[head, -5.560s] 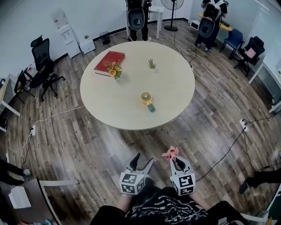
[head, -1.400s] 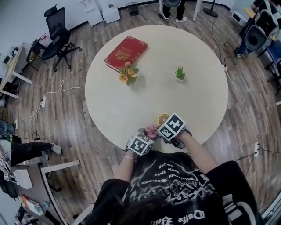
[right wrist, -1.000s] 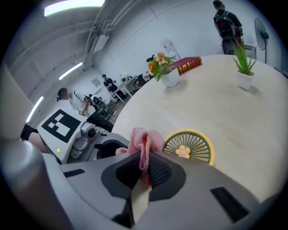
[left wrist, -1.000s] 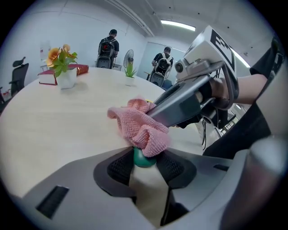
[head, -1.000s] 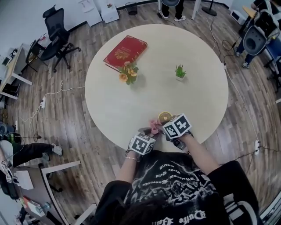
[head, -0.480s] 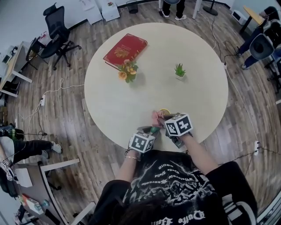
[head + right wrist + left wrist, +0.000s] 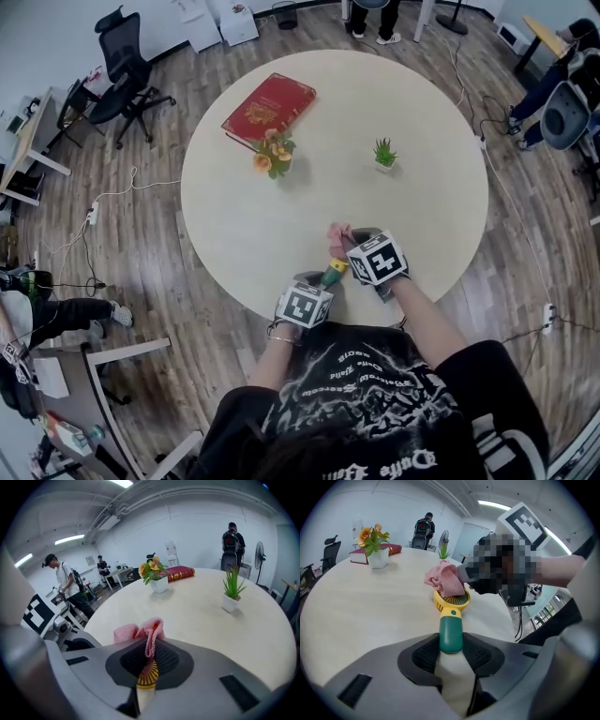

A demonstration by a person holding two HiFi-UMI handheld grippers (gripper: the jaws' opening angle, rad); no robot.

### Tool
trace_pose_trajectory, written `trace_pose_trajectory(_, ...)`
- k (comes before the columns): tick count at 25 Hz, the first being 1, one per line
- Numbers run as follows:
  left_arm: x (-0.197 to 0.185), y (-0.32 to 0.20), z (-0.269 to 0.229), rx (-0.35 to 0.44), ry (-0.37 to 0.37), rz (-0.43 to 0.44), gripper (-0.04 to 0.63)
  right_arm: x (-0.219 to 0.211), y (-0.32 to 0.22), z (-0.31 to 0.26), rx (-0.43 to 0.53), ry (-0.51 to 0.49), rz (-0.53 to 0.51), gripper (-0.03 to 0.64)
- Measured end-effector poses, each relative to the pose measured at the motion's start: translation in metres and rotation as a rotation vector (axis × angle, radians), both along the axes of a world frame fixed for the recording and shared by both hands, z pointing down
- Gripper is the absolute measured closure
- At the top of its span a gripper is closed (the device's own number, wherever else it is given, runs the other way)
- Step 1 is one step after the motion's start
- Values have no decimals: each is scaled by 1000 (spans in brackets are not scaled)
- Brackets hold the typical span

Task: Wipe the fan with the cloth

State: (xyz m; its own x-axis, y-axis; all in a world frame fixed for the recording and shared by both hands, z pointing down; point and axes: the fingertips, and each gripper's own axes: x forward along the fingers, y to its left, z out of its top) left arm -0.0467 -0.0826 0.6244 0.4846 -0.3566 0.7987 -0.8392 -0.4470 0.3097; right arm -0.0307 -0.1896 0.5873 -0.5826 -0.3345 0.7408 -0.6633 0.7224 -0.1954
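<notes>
At the near edge of the round pale wooden table point(image 7: 281, 187), my left tongs point(image 7: 451, 645) are clenched on the green handle of the small yellow-and-green handheld fan point(image 7: 451, 618). My right tongs point(image 7: 149, 663) are clenched on the crumpled pink knitted cloth point(image 7: 143, 632).

The coming stroke turns on one relation. The fan's long axis runs straight out from the left tongs, with the handle nearest them and the round yellow grille at the far end. The cloth lies on the far part of that grille, touching it. The right tongs are therefore nearer the grille and come at it from the opposite side. I judge the wipe must travel across the grille face while the left tongs steady the handle.

From the head view the grille is hidden under the right tongs' marker cube and the cloth; only the handle and a bit of yellow neck show. The right gripper view gives just a sliver of yellow ribs beneath the cloth. Whether the fan's head rests on the table or is lifted, I cannot tell.
</notes>
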Motion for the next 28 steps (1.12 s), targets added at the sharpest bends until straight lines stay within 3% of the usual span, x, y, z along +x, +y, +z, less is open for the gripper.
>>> trace_pose_trajectory(5, 1, -1, 0, -13, 2, -31, 419, -2, -10, -4, 151, 105, -105, 589)
trace_pose_trajectory(10, -1, -3, 0, -27, 14, -50, 420, 21, -25, -3, 134, 132, -64, 590)
trace_pose_trajectory(14, -1, -3, 0, -34, 18, -54, 420, 38, -22, -1, 157, 158, -96, 591)
trace_pose_trajectory(20, -1, -3, -1, -49, 15, -55, 419, 38, -10, -8, 253, 199, -187, 592)
trace_pose_trajectory(24, 0, -3, 0, -26, 0, -61, 420, 30, 2, -8, 348, 290, -320, 592)
trace_pose_trajectory(28, 1, -4, 0, -37, -9, -46, 420, 26, 12, -5, 339, 304, -382, 594)
